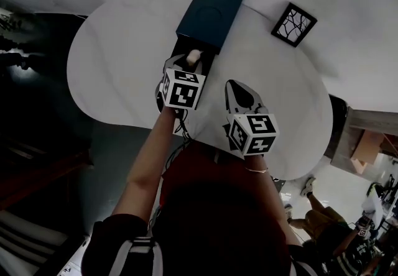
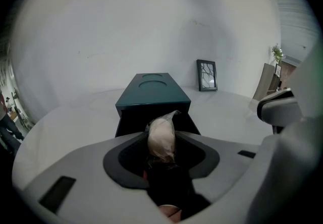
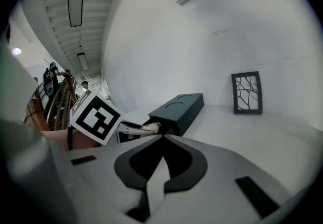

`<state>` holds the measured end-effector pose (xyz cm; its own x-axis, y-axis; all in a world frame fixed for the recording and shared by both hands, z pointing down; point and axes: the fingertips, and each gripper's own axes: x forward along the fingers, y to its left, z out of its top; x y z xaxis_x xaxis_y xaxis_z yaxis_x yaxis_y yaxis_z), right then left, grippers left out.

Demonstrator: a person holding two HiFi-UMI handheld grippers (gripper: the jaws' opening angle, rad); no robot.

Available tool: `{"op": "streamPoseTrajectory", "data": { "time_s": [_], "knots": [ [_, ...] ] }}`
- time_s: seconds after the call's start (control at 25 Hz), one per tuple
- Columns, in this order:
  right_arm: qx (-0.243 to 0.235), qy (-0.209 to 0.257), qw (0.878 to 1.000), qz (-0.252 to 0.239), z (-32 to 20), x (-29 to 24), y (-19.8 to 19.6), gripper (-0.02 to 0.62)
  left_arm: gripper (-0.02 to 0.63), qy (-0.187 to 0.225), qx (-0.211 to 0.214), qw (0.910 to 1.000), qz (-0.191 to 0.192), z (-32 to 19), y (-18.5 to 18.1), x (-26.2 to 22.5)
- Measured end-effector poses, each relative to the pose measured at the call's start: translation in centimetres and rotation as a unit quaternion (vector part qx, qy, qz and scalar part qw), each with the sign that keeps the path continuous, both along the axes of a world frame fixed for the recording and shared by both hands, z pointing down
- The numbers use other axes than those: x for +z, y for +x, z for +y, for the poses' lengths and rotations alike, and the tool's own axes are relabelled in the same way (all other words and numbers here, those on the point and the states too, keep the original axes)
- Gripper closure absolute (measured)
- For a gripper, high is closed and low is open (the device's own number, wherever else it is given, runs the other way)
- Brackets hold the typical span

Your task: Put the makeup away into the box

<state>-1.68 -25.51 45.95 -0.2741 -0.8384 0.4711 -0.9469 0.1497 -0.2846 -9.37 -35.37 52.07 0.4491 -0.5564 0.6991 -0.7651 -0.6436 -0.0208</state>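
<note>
White round table (image 1: 118, 63) fills the left of the head view, its left stretch bare. Next comes the left gripper (image 1: 189, 63), clenched on a beige makeup piece (image 2: 161, 136) in what looks like a crinkled clear wrapper. Its long axis runs near to far, straight along the jaws. The rounded body sits between the pads, and a thin wrapper tail at the far end points at the box and a touch to the right. The near end drops into the dark gap between the jaws and is hard to make out.

Just past that tip is the dark teal box (image 1: 210, 12), long and lying near to far, with two shallow round recesses in its lid. Its drawer (image 2: 132, 122) is pulled out toward the person. From above, the makeup piece is over the drawer's near part, though whether it touches anything I cannot tell. The drawer's inside is black shadow, so its contents cannot be read.

To the right, the right gripper (image 3: 160, 140) is pinched closed with nothing in it, near the table's near edge and apart from the box. At the far right a black-framed picture (image 1: 293, 23) of branching lines stands on the table. Beyond the table's right edge, another person (image 1: 323, 219) is partly cut off.
</note>
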Motion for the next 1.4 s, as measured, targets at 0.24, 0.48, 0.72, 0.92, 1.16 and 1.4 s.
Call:
{"op": "streamPoseTrajectory", "data": {
  "time_s": [0.24,0.48,0.72,0.92,1.16,1.4],
  "knots": [
    [0.004,-0.004,1.0,0.002,-0.5,0.2,0.0,0.581,0.442,-0.019,0.01,0.9998,-0.003,-0.2,0.5,0.8],
    [0.004,-0.007,1.0,0.002,-0.7,0.4,0.1,0.581,0.433,-0.035,0.009,0.9993,0.004,-0.4,0.7,1.4],
    [0.005,-0.008,1.0,-0.001,-0.8,0.4,0.4,0.581,0.399,-0.049,0.012,0.9987,-0.002,-0.3,0.9,2.0],
    [0.004,-0.007,1.0,-0.005,-0.8,0.3,0.4,0.581,0.382,-0.045,0.012,0.9989,0.0,-0.2,0.9,1.7],
    [0.006,0.001,1.0,-0.005,-0.7,-0.1,0.5,0.581,0.382,-0.025,0.006,0.9995,0.016,0.1,0.7,0.1],
    [0.005,0.011,1.0,-0.005,-0.4,-0.8,0.2,0.581,0.383,-0.008,-0.002,0.9994,0.033,0.7,-0.1,-1.9]
  ]
}}
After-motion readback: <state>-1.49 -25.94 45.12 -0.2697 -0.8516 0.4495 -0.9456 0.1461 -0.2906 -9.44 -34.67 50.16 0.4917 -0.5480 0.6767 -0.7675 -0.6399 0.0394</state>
